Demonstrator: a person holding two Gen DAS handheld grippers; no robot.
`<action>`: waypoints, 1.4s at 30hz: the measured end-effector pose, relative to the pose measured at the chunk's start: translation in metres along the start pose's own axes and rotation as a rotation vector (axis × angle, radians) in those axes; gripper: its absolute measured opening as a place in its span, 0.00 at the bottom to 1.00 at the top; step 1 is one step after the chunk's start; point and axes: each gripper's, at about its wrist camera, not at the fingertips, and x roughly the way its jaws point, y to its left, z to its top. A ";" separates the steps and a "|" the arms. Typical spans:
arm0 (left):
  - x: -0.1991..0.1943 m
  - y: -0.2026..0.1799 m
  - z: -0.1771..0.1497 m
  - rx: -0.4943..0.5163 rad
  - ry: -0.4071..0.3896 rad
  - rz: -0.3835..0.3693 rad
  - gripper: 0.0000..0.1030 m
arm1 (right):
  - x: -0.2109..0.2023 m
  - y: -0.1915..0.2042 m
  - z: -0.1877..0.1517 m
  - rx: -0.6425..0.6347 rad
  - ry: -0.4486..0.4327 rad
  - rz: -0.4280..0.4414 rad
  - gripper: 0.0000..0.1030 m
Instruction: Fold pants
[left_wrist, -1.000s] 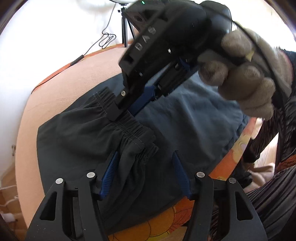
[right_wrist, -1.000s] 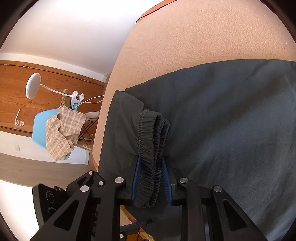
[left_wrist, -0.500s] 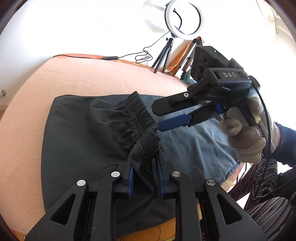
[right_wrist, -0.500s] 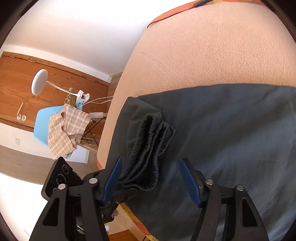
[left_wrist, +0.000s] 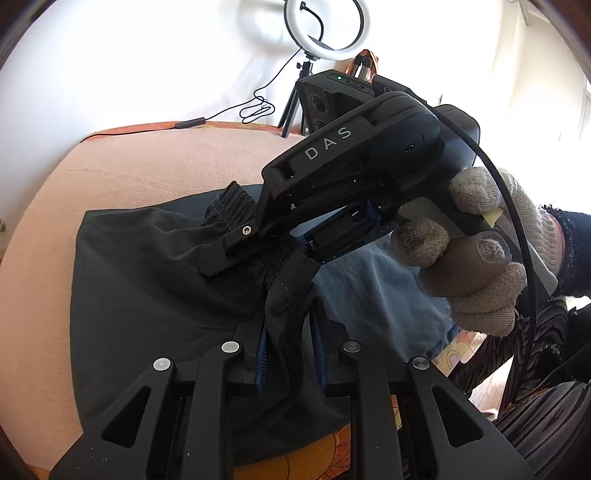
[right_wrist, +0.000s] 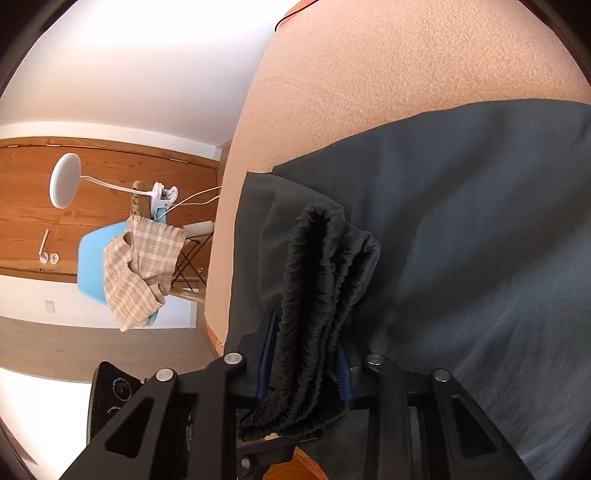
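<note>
Both tongs pinch the gathered waistband of dark pants on a peach blanket.

The pants (left_wrist: 147, 288) lie spread on the peach blanket (left_wrist: 147, 166), waistband (right_wrist: 317, 295) bunched up off the surface. The left tongs (left_wrist: 288, 354) are clamped on a fold of cloth below the band; the right tongs (right_wrist: 306, 362) are closing, pads already pressing the stacked elastic layers. The fabric looks light, limp and a little slick, so it should sag and slide; the thick ribbed elastic seems the surest hold. Only the left view shows the gloved hand (left_wrist: 476, 251) and ring light (left_wrist: 327, 29); only the right shows the blue chair (right_wrist: 92, 269) with checked cloth (right_wrist: 144, 266).
</note>
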 end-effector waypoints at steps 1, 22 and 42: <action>0.001 -0.001 0.002 0.000 0.005 0.002 0.23 | -0.004 -0.001 0.000 0.001 -0.007 0.004 0.18; -0.030 -0.026 0.007 -0.173 -0.030 0.075 0.60 | -0.172 -0.043 -0.055 -0.068 -0.187 -0.130 0.15; 0.027 -0.081 0.047 -0.025 0.056 0.129 0.60 | -0.310 -0.134 -0.123 0.034 -0.320 -0.268 0.15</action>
